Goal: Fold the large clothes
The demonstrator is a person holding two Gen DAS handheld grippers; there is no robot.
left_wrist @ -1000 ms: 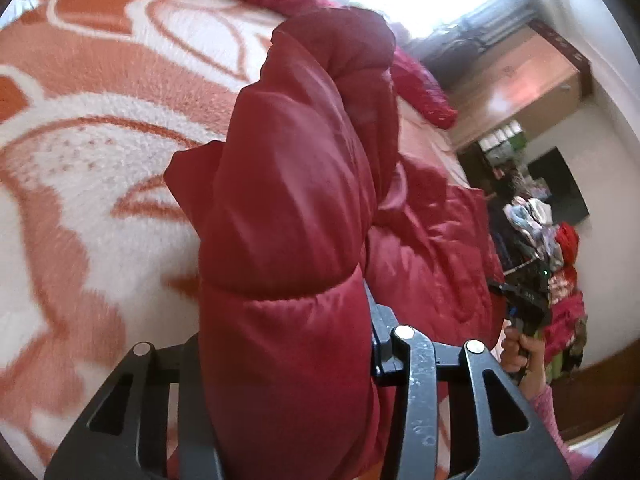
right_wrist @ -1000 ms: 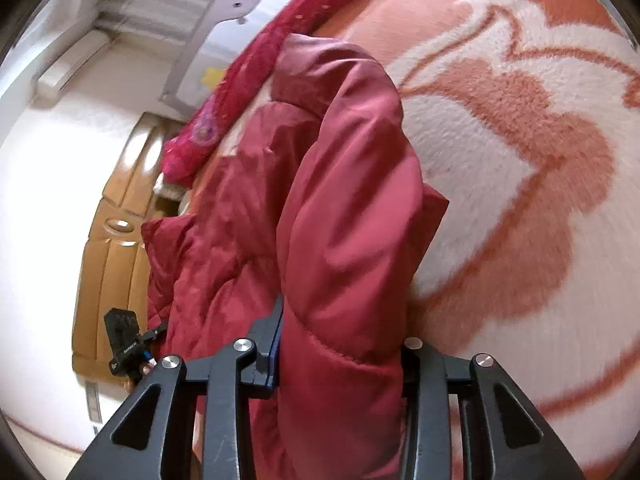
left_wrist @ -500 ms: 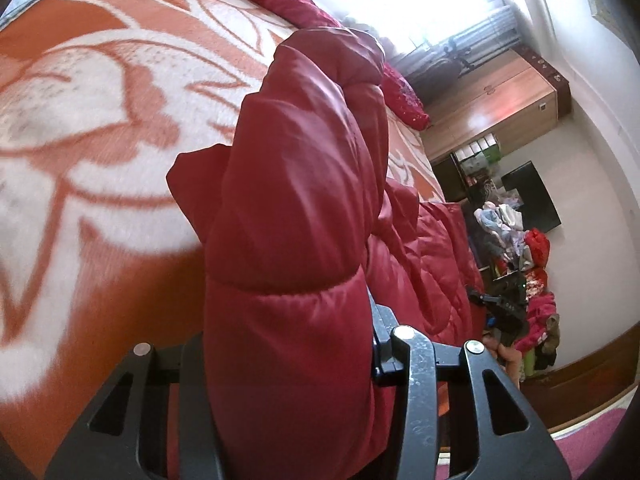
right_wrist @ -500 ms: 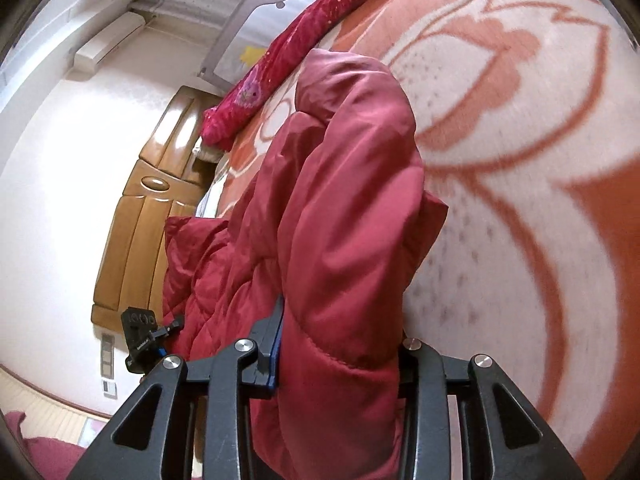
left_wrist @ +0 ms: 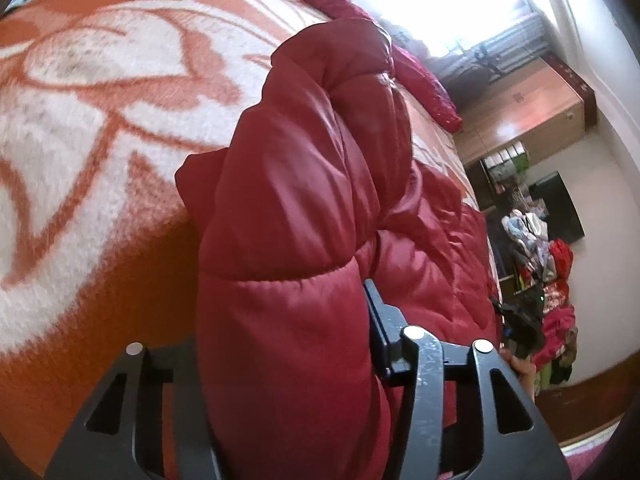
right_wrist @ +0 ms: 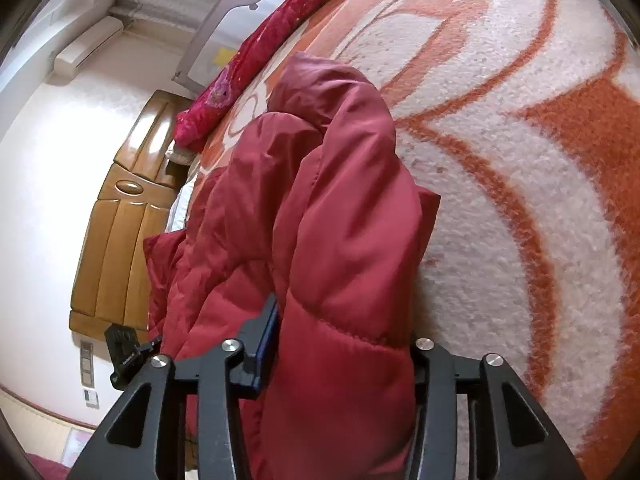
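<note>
Now red puffer jacket (left_wrist: 304, 208) bunched between both jaws, jaws just widening, orange blanket (right_wrist: 520, 128) beneath

A large bed covered by an orange and white blanket (right_wrist: 520, 160) fills the room. Beyond the bed, a bright window (left_wrist: 460, 4) gives strong light. Beside the window stands a wooden cabinet (left_wrist: 532, 112). A wooden headboard (right_wrist: 120, 232) leans on the white wall (right_wrist: 48, 160).

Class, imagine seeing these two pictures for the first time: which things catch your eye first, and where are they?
A puffy dark-red quilted jacket fills the middle of both views, bunched between each black gripper's fingers. Beneath it spreads an orange-and-white patterned fleece blanket, and a glossy wooden headboard stands at the right wrist view's left edge.
</note>
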